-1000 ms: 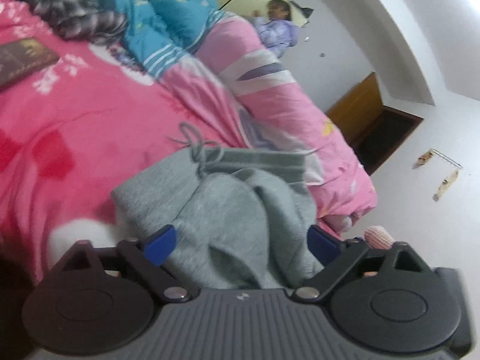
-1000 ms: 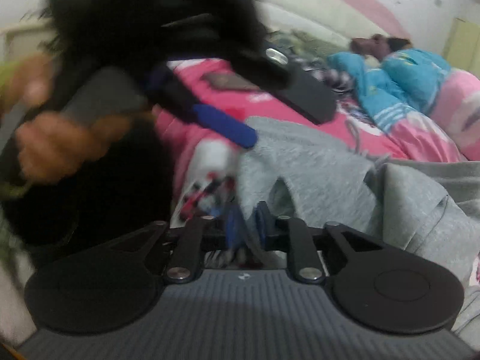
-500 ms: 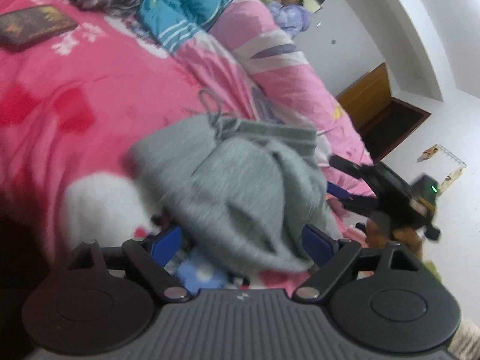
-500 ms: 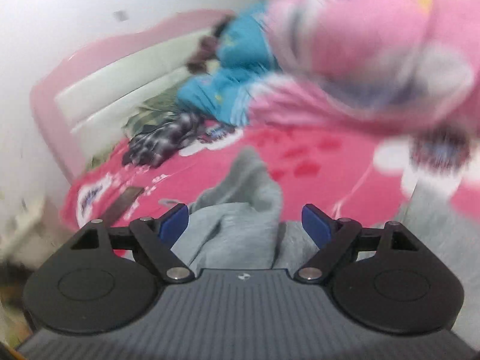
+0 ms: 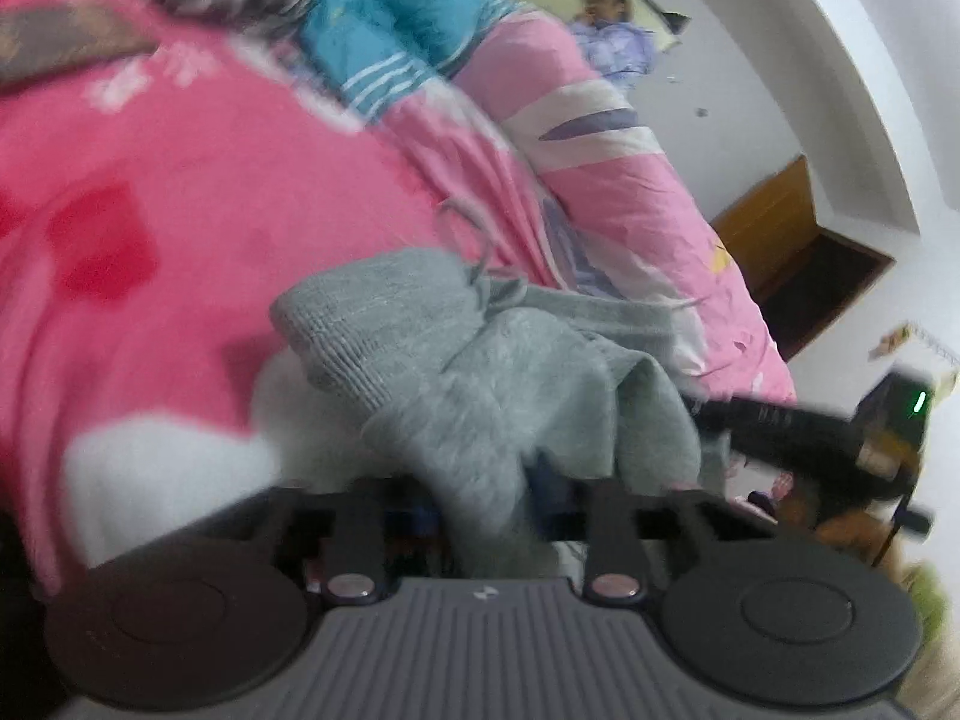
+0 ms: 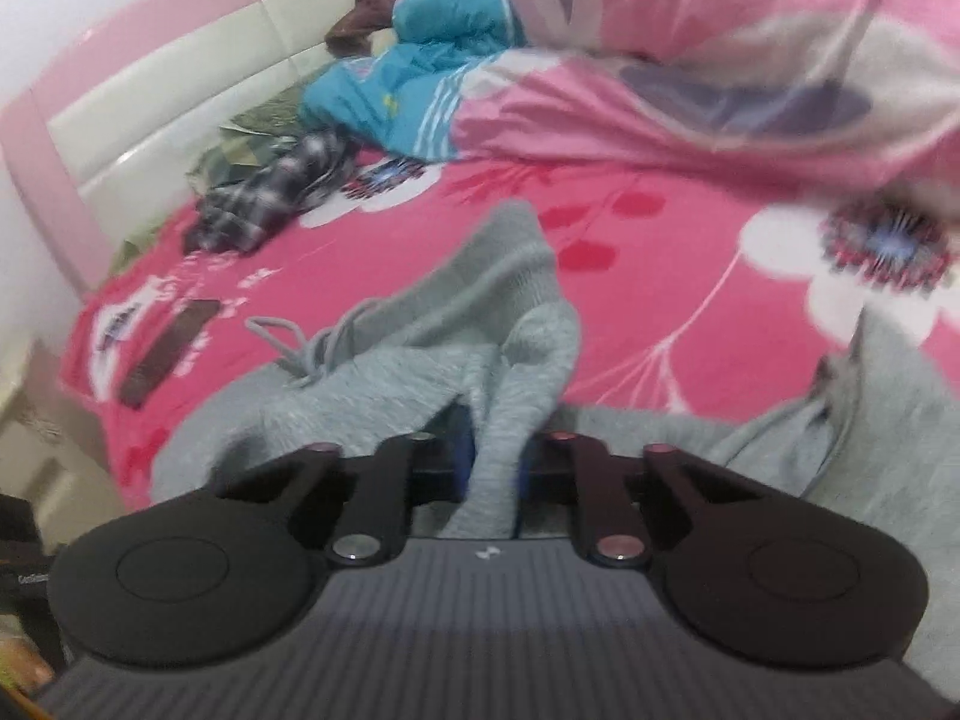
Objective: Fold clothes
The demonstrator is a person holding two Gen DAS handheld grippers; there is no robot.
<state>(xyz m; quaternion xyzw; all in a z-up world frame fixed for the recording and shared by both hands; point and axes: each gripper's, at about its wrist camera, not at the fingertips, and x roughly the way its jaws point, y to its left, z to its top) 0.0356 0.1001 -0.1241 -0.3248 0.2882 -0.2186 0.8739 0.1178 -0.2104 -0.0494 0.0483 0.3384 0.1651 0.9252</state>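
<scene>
While the left wrist view is coming out pretty smeary, the left gripper (image 5: pixel 489 501) is clearly closing its jaws around a fold of the crumpled grey knit sweatpants (image 5: pixel 480 372), with cloth bunched between the fingers and covering the blue pads almost completely. The sweatpants are lying in a heap on the bright pink flowered bedspread (image 5: pixel 180 192), drawstring (image 5: pixel 474 240) trailing off the waistband. Off to the right edge, the right gripper (image 5: pixel 708 411) is poking into the same heap, though its tips are sinking into the fabric and getting hard to make out. Half a second ago the left jaws were standing wide on either side of the pile, and the other tool was hanging well clear of it. A person in a pale lilac top (image 5: pixel 606 36) is showing far back, too small and blurry to read.

Moving to the right wrist view, the right gripper (image 6: pixel 489 468) is pinching a hanging flap of the grey sweatpants (image 6: pixel 510 330) between nearly meeting jaws, just slivers of blue pad peeking out beside the cloth. A moment earlier those jaws were spread wide with fabric only lying between them. Further up the bed a dark checked garment (image 6: pixel 270 192) and a turquoise quilt (image 6: pixel 432 48) are bunching against the pink and cream headboard (image 6: pixel 150 96). A dark flat rectangular thing (image 6: pixel 168 354) is lying on the cover, can't tell what it is.
</scene>
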